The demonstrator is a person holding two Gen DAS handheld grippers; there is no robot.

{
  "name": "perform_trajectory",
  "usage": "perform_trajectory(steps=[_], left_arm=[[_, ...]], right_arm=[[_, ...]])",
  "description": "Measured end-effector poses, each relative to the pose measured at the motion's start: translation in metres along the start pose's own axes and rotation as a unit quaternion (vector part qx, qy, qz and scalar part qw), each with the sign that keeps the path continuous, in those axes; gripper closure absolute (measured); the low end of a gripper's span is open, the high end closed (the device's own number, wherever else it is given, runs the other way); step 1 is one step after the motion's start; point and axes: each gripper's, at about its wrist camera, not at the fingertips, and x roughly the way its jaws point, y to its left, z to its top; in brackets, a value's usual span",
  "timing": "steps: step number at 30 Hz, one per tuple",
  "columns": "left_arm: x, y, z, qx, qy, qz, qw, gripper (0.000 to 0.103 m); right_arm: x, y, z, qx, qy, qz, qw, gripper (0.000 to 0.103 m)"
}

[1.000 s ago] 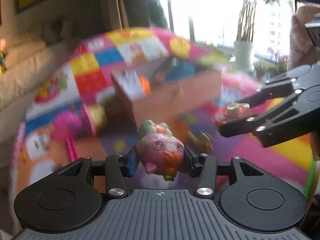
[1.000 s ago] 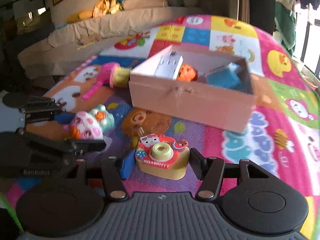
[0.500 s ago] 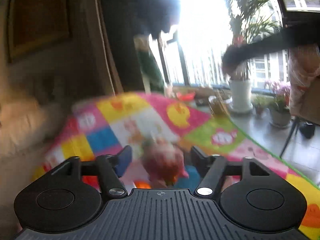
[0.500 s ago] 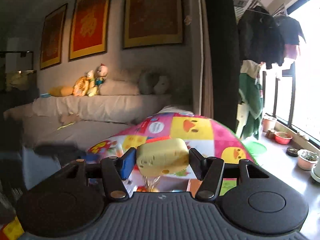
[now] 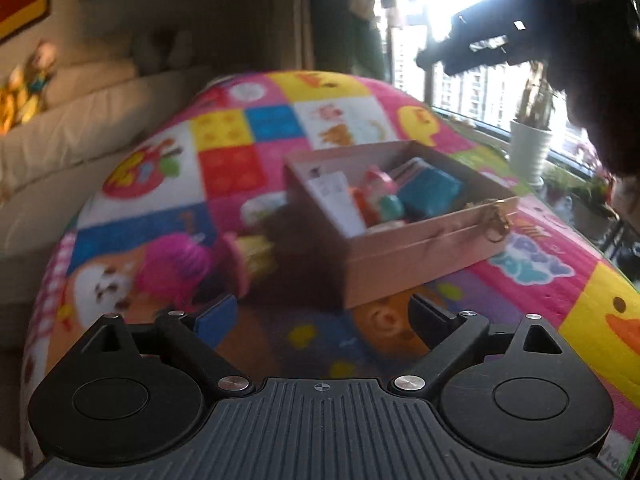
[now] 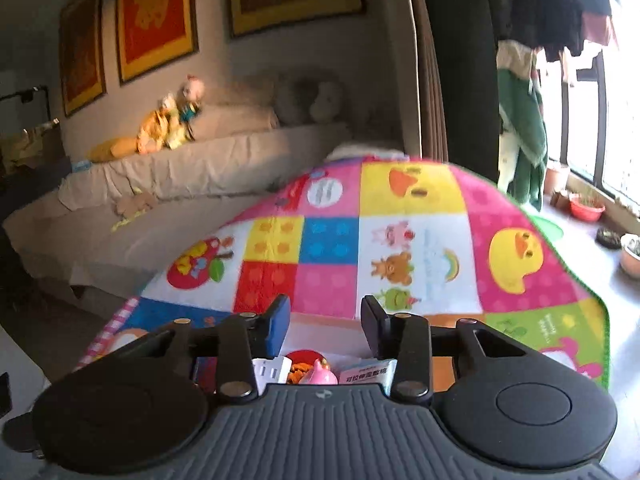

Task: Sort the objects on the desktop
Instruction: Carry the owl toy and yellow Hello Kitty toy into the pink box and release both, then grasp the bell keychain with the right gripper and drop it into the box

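A pink open box [image 5: 420,240] sits on the colourful play mat [image 5: 240,160]. It holds the pink figurine [image 5: 380,196], a blue item [image 5: 432,192] and a white card [image 5: 332,196]. My left gripper [image 5: 320,316] is open and empty, low over the mat in front of the box. My right gripper [image 6: 324,320] is open and empty above the box, whose contents [image 6: 316,372] show just under its fingers. The right gripper also shows dark at the upper right of the left wrist view [image 5: 500,44].
A pink and yellow toy [image 5: 208,260] lies on the mat left of the box. A beige sofa [image 6: 180,176] with soft toys stands behind the mat. Plant pots [image 5: 530,152] line the window on the right.
Both grippers have opened. The pink figurine left my left gripper and now lies in the box. The yellow toy camera left my right gripper. My left gripper has drawn back and lowered.
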Motion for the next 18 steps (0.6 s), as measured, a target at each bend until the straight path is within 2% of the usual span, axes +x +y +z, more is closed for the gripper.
perform_trajectory(steps=[3,4,5,6,11,16,17,18], left_arm=[[-0.005,0.011,-0.01,-0.022,0.009,0.002,0.9997,0.005],[-0.005,0.014,-0.012,-0.03,0.013,0.002,0.9995,0.005],[-0.006,0.017,-0.015,-0.04,0.017,0.0,0.999,0.004],[-0.007,0.018,-0.018,-0.048,0.02,-0.004,0.9986,0.004],[-0.007,0.012,-0.023,-0.066,0.027,-0.031,0.9969,0.003],[-0.007,0.0,-0.019,-0.056,0.022,-0.05,0.9969,0.003],[-0.007,-0.001,-0.019,-0.056,0.022,-0.05,0.997,0.003],[-0.008,-0.002,-0.02,-0.055,0.022,-0.049,0.997,0.003]], right_arm=[[0.011,-0.001,-0.011,0.001,0.032,0.001,0.999,0.063],[0.011,-0.001,-0.017,0.001,0.045,0.004,0.999,0.06],[0.008,-0.002,-0.026,-0.002,0.057,0.008,0.998,0.052],[0.003,-0.002,-0.036,-0.01,0.066,0.007,0.998,0.05],[-0.018,-0.002,-0.092,-0.043,0.117,-0.007,0.992,0.05],[-0.014,-0.013,-0.117,0.001,0.144,-0.008,0.989,0.051],[-0.01,-0.017,-0.118,0.015,0.146,-0.008,0.989,0.053],[-0.005,-0.02,-0.118,0.03,0.149,-0.006,0.988,0.06]])
